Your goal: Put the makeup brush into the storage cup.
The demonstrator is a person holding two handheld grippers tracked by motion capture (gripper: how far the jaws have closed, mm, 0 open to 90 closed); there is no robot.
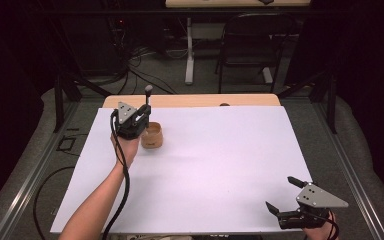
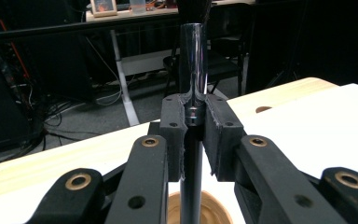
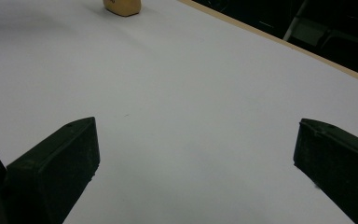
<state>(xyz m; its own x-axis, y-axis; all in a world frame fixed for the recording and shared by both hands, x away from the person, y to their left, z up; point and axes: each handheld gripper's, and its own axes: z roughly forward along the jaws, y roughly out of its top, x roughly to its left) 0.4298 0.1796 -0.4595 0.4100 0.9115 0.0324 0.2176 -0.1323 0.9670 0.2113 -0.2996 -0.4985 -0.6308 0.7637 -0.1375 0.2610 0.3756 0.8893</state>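
A small round wooden cup (image 1: 152, 135) stands on the white sheet at the far left. Just above and left of it, my left gripper (image 1: 143, 114) is shut on a brush (image 1: 148, 95) held upright. The brush has a chrome ferrule (image 2: 193, 60), dark bristles on top and a black handle that runs down to the wooden cup's mouth (image 2: 209, 210). The pads (image 2: 216, 135) of the left gripper (image 2: 193, 122) clamp it where ferrule meets handle. My right gripper (image 1: 279, 192) rests open near the front right corner, and the right gripper (image 3: 196, 154) has nothing between its jaws. The cup (image 3: 121, 6) shows far off.
The white sheet (image 1: 220, 165) covers a wooden table whose bare far edge (image 1: 195, 101) has a small round hole (image 1: 224, 105). Beyond the table stand a black folding chair (image 1: 252, 45), a white desk leg (image 1: 189, 50) and floor cables.
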